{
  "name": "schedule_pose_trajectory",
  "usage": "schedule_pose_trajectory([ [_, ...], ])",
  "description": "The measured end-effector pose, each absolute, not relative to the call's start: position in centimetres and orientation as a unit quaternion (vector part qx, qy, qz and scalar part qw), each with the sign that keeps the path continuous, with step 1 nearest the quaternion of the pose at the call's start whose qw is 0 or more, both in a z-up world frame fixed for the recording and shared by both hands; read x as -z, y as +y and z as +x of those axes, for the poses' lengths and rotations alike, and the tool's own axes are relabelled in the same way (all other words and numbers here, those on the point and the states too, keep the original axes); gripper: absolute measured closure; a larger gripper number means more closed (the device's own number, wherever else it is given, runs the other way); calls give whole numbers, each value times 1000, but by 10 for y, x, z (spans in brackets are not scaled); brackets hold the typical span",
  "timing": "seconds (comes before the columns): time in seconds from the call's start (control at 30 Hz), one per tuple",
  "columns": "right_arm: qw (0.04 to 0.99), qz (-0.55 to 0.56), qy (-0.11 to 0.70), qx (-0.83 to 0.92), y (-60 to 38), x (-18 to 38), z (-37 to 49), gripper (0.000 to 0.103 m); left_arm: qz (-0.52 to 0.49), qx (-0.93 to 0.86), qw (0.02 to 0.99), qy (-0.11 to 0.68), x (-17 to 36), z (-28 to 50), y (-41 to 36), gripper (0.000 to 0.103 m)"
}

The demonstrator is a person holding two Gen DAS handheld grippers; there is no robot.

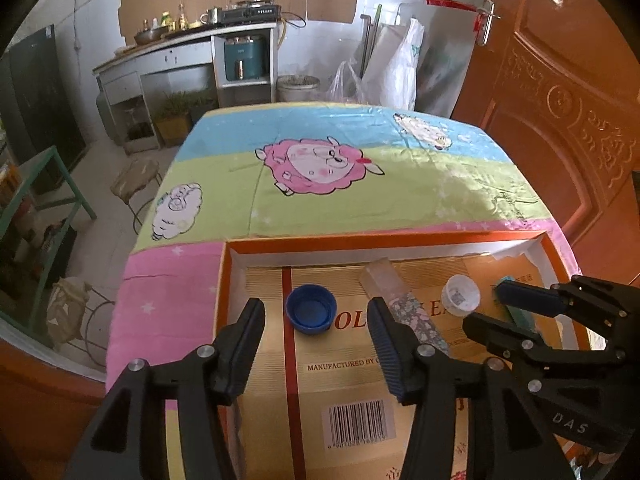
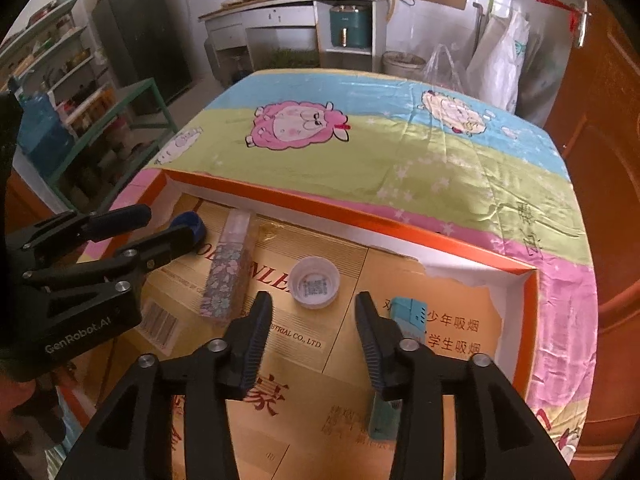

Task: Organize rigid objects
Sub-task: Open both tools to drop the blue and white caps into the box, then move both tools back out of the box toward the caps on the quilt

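An orange-rimmed cardboard box (image 1: 384,238) lies on the table and holds four things. A blue bottle cap (image 1: 311,309) lies at its left, also in the right wrist view (image 2: 191,222). A floral spray bottle (image 1: 404,304) (image 2: 228,270) lies in the middle. A white cap (image 1: 461,294) (image 2: 314,282) lies beside it. A teal lighter (image 2: 410,318) lies at the right. My left gripper (image 1: 316,320) is open and empty above the blue cap. My right gripper (image 2: 314,316) is open and empty just behind the white cap, its right finger over the lighter.
The table carries a cartoon sheep cloth (image 1: 320,168). An orange door (image 1: 560,120) stands at the right. A green frame (image 1: 52,184), stools, a counter with a stove (image 1: 248,12) and plastic bags (image 1: 400,72) lie beyond the table.
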State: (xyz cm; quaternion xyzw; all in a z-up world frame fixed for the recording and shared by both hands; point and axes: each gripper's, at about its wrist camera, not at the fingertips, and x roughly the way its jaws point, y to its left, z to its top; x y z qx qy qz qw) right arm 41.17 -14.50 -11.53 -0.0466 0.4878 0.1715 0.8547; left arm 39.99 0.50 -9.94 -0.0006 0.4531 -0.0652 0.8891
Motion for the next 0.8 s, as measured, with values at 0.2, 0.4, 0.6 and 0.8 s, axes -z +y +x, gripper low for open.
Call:
schedule_pose_trajectory([
  [0.2, 856, -42, 486, -168, -147, 108, 400, 56, 3, 63, 893, 445, 91, 389, 4, 50],
  [0.4, 859, -35, 485, -164, -154, 102, 388, 54, -2, 66, 897, 438, 80, 373, 5, 50],
  [0.6, 863, -19, 478, -160, -163, 92, 369, 50, -5, 71, 902, 426, 67, 354, 2, 50],
  [0.8, 867, -15, 473, -157, -168, 81, 344, 49, -5, 75, 905, 419, 57, 329, 0, 50],
])
